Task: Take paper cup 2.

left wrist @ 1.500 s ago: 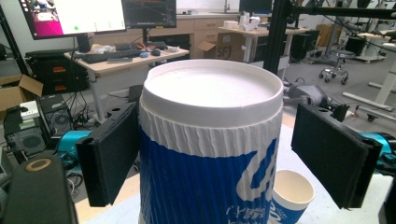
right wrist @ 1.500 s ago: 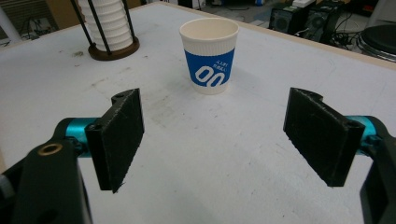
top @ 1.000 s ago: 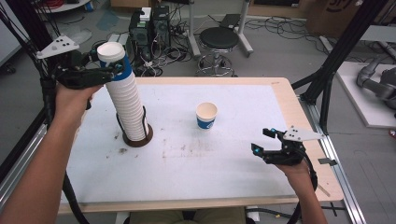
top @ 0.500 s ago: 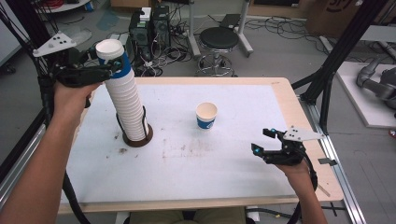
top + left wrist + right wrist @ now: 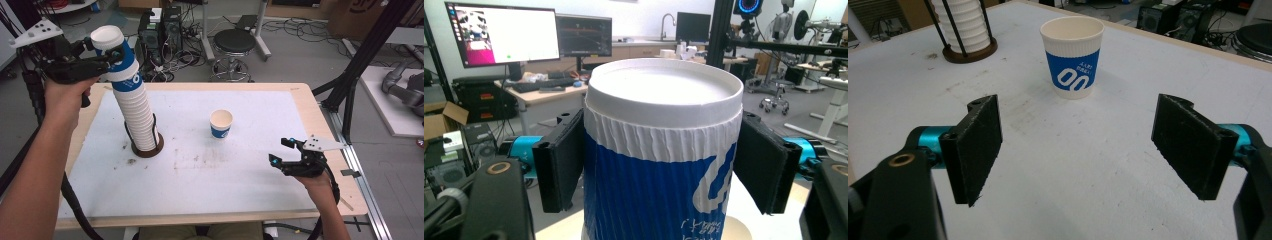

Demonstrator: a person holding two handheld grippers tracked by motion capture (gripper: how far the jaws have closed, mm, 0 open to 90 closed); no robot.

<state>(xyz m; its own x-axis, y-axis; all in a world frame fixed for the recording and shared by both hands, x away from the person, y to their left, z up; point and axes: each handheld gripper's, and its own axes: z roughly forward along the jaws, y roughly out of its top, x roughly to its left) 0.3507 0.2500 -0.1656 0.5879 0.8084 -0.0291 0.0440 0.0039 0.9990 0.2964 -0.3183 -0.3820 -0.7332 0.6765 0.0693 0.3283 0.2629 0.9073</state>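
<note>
A tall stack of white and blue paper cups [image 5: 142, 120] stands in a dark round holder [image 5: 149, 150] on the left of the white mat. My left gripper [image 5: 112, 53] is at the top of the stack, shut on the top cup [image 5: 117, 55], which is raised a little off the cups below. Its jaws have just been closing, and both pads press the cup's [image 5: 664, 95] ribbed sides. A single cup [image 5: 221, 123] stands upright mid-table. My right gripper [image 5: 279, 151] hovers open near the right front, pointing at that cup [image 5: 1072, 55], with nothing between its jaws.
The white mat [image 5: 200, 190] covers a wooden table with a raised edge [image 5: 320, 130]. Behind the table are a black stool [image 5: 235, 40] and computer towers [image 5: 165, 25]. A black frame post [image 5: 357, 75] rises at the right.
My left gripper has risen with the top cup, lifting it higher above the stack. The right gripper and the single cup have stayed in place.
</note>
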